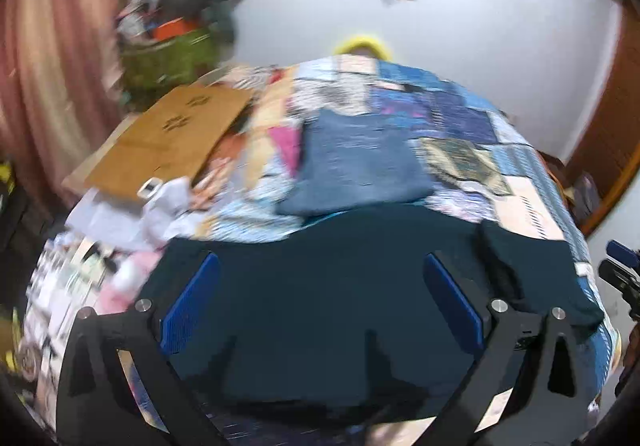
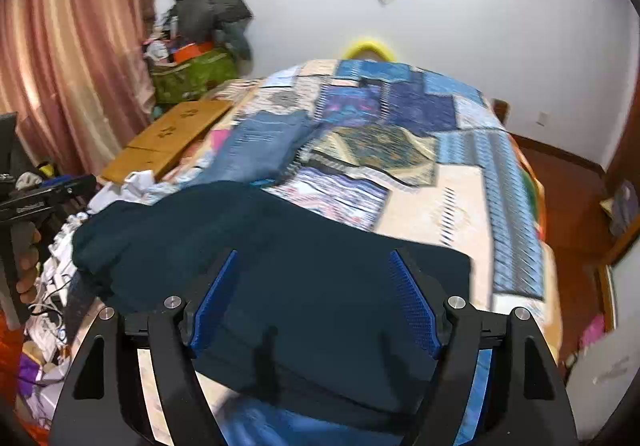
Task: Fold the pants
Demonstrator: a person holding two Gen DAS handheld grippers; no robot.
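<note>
Even, soft indoor light, moderately bright; source not visible. White wall (image 1: 280,5) beyond the claws reads flat, no glare. Left wrist view heavily motion-blurred: quilt (image 1: 460,117) ahead of the left claw (image 1: 320,294) smeared, clutter far left streaked. Right wrist view sharper, mild smear on the quilt right of the right claw (image 2: 314,296). Dark pants (image 2: 280,246) lose detail. Strong fisheye bending, black vignette at corners.
</note>
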